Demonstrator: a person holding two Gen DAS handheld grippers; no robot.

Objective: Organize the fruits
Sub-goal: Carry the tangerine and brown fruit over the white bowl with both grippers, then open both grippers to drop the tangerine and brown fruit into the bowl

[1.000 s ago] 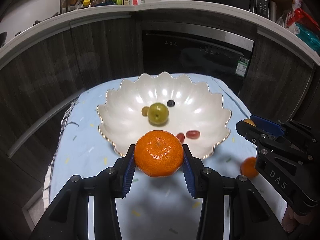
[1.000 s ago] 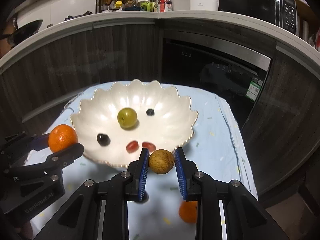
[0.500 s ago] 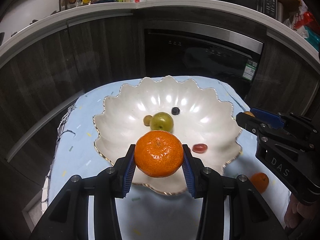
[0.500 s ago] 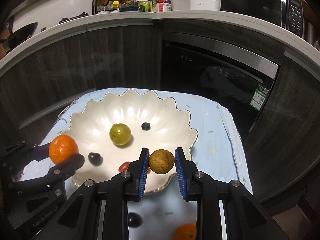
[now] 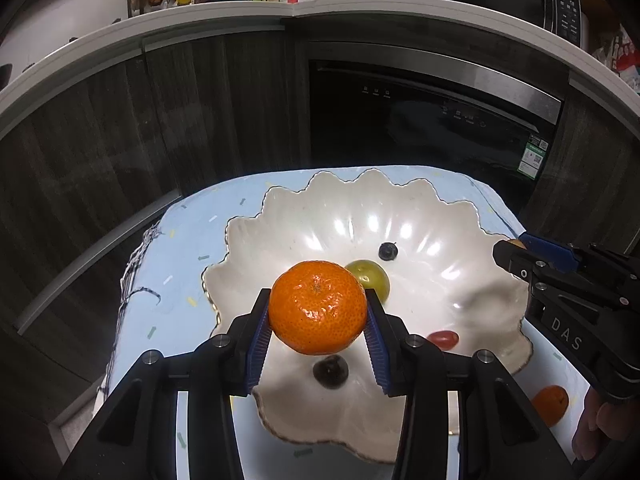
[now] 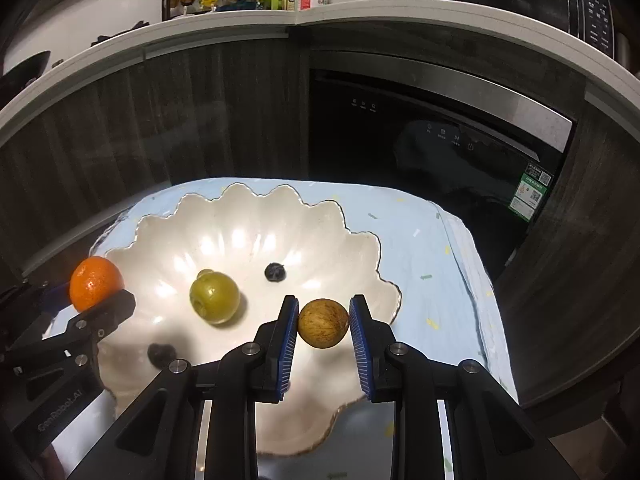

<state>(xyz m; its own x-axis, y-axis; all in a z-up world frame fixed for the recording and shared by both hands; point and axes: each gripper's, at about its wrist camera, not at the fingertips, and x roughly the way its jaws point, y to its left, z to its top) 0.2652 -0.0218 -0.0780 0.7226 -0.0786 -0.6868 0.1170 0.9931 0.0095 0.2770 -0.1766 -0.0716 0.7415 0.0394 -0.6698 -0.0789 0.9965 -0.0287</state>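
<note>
Your left tongs (image 5: 318,316) clamp a round orange mandarin (image 5: 318,307), held over the near rim of the white scalloped ceramic bowl (image 5: 420,208). Your right tongs (image 6: 323,325) pinch a small brown round fruit (image 6: 323,322) above the bowl's right side. Inside the bowl: green round fruit (image 6: 215,298), dark blueberry (image 6: 275,271), red grape tomato (image 5: 443,339). Bowl sits on the light blue cloth-covered counter (image 6: 420,248).

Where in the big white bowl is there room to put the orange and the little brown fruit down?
The scalloped bowl is bare along its far wall, behind the blueberry and green fruit, and on its right side below the brown fruit. The near left is busier: a dark grape lies there, a red one nearby.
</note>
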